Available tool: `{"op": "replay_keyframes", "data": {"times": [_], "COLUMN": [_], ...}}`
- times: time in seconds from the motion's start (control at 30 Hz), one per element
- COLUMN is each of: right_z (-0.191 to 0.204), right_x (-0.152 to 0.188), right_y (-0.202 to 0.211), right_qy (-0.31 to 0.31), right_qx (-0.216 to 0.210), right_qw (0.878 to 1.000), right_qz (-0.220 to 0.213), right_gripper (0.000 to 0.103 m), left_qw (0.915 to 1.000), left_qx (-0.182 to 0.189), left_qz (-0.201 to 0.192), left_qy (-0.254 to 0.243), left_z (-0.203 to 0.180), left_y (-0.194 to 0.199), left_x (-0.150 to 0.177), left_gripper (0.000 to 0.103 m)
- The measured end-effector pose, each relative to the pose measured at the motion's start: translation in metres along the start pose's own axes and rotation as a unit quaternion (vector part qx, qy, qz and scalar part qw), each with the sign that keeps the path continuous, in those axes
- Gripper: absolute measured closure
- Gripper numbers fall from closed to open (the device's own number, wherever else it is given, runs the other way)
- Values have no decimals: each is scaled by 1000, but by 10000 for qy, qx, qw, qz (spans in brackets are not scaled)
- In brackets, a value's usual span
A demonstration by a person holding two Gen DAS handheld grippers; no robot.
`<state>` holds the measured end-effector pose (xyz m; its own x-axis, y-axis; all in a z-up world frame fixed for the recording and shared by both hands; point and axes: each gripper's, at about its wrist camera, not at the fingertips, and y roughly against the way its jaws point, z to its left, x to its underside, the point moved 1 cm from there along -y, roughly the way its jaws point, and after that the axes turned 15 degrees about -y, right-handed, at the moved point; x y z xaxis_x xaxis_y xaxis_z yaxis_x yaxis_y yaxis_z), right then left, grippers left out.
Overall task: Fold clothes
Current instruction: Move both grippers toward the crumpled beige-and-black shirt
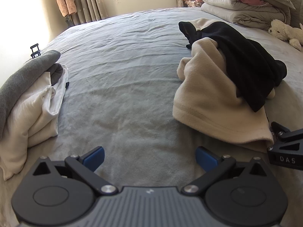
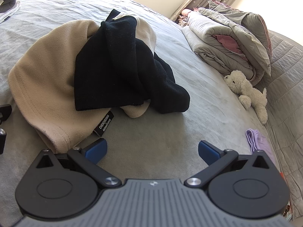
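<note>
- Far left on the bed (image 1: 132,60): a stack of grey and white clothes (image 1: 32,94), looks already folded. Judgement only.
- Left gripper (image 1: 149,157): fingers spread wide, nothing between them, pointing down at bare sheet between the stack and the pile.
- Right of centre: a beige fleece (image 2: 45,87) in a heap with a black garment (image 2: 121,71) draped over it. Both unfolded, so these look like the work left.
- Beige hem lies near the left blue finger pad (image 2: 96,149) of the right gripper (image 2: 152,150); a black label (image 2: 106,123) sticks out there.
- Right gripper: fingers also wide, empty, over sheet just in front of the pile.
- Likely step: pick one garment off the heap. Black one sits on top, so I'd take it first; pulling the beige would drag both.
- Grip one layer at an edge or corner, not the bunched middle. Lift clear, lay flat on the open sheet to the left.
- Far right: rolled bedding (image 2: 227,37), a plush toy (image 2: 246,92), a lilac cloth (image 2: 255,140). Keep clear of these.
</note>
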<state>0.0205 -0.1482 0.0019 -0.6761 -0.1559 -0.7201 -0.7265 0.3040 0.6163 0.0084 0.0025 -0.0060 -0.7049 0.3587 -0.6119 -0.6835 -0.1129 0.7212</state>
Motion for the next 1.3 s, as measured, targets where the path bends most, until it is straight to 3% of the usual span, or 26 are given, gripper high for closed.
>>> {"op": "replay_keyframes", "data": {"times": [0.23, 0.37, 0.5, 0.7, 1.03, 1.3], "right_z": [-7, -13, -30, -47, -59, -69], "right_x": [0, -7, -17, -25, -26, -34], "right_y": [-6, -10, -3, -7, -9, -27], "right_qy": [-172, -270, -758, -1386, -1843, -2166], "right_qx": [-201, -316, -406, -751, -1110, -1402], "right_qw": [9995, 9989, 9963, 9874, 9766, 9658], "right_qz": [184, 206, 61, 142, -53, 257], "right_gripper": [0, 0, 0, 0, 0, 0], "left_qw": [9999, 9991, 9970, 9954, 9944, 9958], "left_qx": [25, 16, -222, -374, -388, -184], "left_qz": [-21, -365, -737, -883, -975, -864], "left_qy": [-104, -211, -34, 82, -130, -251], "left_z": [-1, 1, 13, 23, 17, 15], "left_y": [2, 16, 25, 20, 17, 6], "left_x": [-7, -15, -27, -39, -45, -61], "left_gripper": [0, 0, 0, 0, 0, 0]}}
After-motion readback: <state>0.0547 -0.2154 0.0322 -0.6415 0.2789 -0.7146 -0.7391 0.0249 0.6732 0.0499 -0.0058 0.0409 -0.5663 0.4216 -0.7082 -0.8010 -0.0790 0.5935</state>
